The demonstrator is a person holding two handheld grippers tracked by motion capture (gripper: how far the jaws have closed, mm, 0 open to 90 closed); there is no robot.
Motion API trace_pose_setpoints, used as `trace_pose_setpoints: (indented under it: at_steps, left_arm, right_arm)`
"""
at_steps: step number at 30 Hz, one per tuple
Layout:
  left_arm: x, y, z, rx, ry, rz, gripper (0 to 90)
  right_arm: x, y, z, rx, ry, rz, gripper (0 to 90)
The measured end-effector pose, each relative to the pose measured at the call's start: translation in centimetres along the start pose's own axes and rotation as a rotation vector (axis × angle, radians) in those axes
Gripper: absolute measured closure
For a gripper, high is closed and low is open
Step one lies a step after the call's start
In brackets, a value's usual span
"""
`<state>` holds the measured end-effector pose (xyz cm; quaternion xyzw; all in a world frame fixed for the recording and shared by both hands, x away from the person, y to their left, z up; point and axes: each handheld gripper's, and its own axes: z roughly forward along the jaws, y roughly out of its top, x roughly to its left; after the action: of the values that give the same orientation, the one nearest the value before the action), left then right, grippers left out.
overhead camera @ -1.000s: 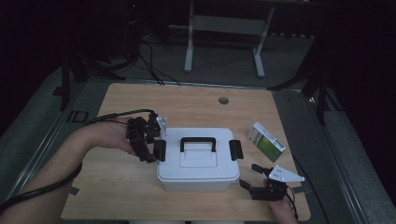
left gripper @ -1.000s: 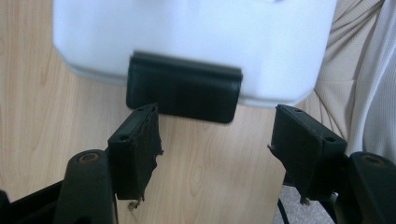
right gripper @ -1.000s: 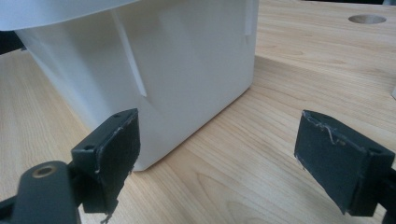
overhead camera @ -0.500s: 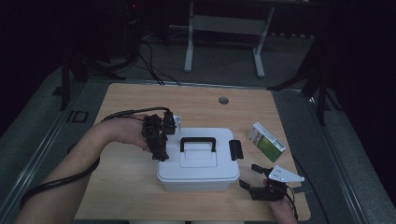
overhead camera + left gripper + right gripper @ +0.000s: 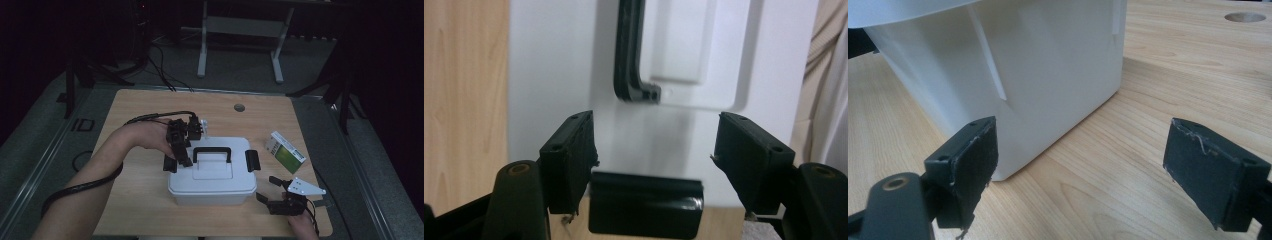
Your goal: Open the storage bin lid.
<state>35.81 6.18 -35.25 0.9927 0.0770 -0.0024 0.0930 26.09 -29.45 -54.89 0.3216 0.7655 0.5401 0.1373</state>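
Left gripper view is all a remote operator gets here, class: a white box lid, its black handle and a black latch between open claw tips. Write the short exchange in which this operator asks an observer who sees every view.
Operator: Where is my other claw?
Observer: The right claw sits low over the table by the near right corner of the box, open, with nothing between its tips.
Operator: Does the box have a second latch?
Observer: Yes, a matching black latch sits on its right end.
Operator: Anything else on the table?
Observer: A green and white carton lies to the right of the box, apart from it.
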Motion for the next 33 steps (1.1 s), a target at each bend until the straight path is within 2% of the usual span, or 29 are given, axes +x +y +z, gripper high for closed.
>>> trace_pose_setpoints:
  at_steps: [9, 15, 24, 29, 32, 33]
  left_arm:
    - [0.7, 1.6, 0.1, 0.005, 0.018, 0.008, 32.7]
    - [0.7, 2.7, 0.6, 0.011, 0.025, 0.029, 32.8]
    - [0.8, 4.0, 1.1, 0.024, 0.027, 0.040, 33.8]
    - [0.6, 4.7, 1.4, 0.034, 0.026, 0.067, 33.9]
    - [0.6, 5.0, 1.6, 0.042, 0.026, 0.071, 37.0]
    - [0.6, 5.2, 1.6, 0.046, 0.021, 0.075, 40.6]
  right_arm:
    - [0.0, 0.0, 0.0, 0.000, 0.002, 0.003, 13.9]
    - [0.0, -0.1, 0.0, 0.001, 0.003, 0.002, 13.9]
    - [0.0, -0.1, 0.0, -0.001, 0.005, 0.001, 13.9]
    - [0.0, -0.1, 0.0, 0.000, 0.006, 0.000, 13.9]
    - [0.0, -0.1, 0.0, 0.001, 0.007, -0.001, 13.9]
    - [0.0, -0.1, 0.0, -0.001, 0.008, 0.000, 13.9]
